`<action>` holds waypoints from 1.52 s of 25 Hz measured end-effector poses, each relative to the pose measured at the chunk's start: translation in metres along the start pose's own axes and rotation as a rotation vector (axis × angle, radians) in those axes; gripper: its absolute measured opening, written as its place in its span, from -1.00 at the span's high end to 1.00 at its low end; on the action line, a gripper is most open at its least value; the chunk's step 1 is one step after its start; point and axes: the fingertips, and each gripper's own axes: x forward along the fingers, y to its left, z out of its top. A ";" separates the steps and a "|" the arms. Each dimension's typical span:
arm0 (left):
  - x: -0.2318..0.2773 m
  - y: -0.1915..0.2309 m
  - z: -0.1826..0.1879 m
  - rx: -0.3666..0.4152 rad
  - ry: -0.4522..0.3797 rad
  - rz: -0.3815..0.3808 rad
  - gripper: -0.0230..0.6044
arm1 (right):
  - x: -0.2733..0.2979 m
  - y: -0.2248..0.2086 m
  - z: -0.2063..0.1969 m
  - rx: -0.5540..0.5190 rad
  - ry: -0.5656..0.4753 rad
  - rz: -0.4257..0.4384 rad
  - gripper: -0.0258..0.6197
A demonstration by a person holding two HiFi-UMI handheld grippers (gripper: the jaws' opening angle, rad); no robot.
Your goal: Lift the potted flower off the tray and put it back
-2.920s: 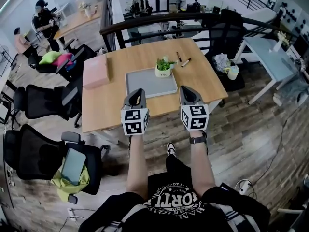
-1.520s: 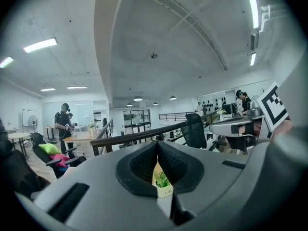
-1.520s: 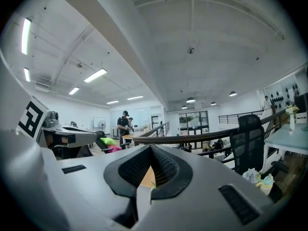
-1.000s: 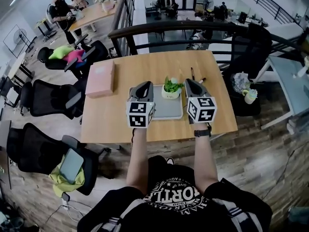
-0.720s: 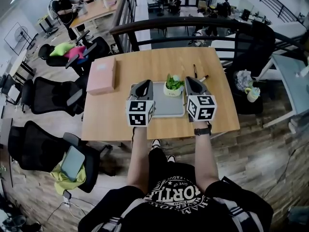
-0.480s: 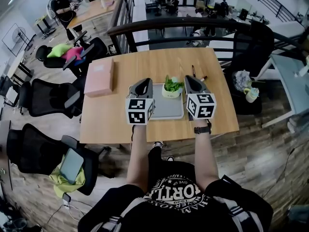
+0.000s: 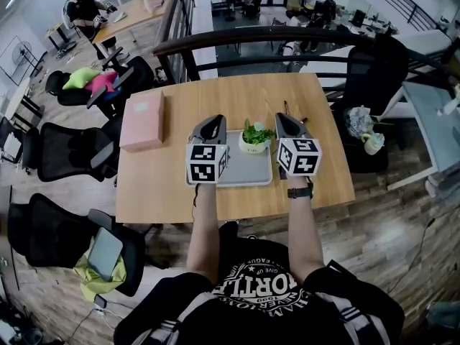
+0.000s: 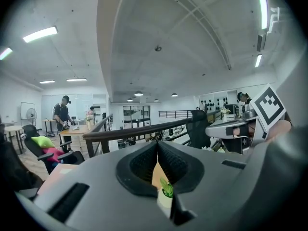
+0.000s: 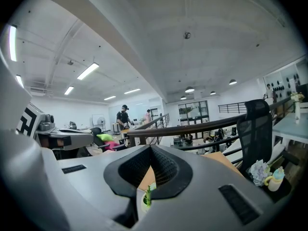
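Both hand-held grippers had closed in on the potted flower (image 7: pixel 255 138), which stood on the far part of the grey tray (image 7: pixel 241 171) on the wooden table (image 7: pixel 237 92). A few seconds before, I had held them back at the table's near edge, well short of the tray. Now the left gripper (image 7: pixel 213 121) sat just beside the pot on one side and the right gripper (image 7: pixel 282 118) just beside it on the other, both a little lower than they had been a second ago. Each was clenched tight with nothing between its jaws. In the left gripper view the potted flower (image 8: pixel 165 192) showed low and just ahead, past the closed tips of the left gripper (image 8: pixel 158 147). The right gripper view showed the same potted flower (image 9: pixel 146 196) below the meeting pads of the right gripper (image 9: pixel 150 150). The pot itself had not shifted on the tray, so the lift had not begun. With neither gripper opened to take it, I judged the pot would most likely be pinched between the two closed grippers. From above I could not tell whether either one was already touching it. A pink box (image 7: pixel 142 111) lay well off to the left, and pens (image 7: pixel 286 107) lay beyond the tray.
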 end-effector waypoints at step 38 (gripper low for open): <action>0.108 -0.014 -0.160 -0.008 0.389 -0.291 0.38 | 0.060 -0.038 -0.151 0.148 0.380 0.120 0.21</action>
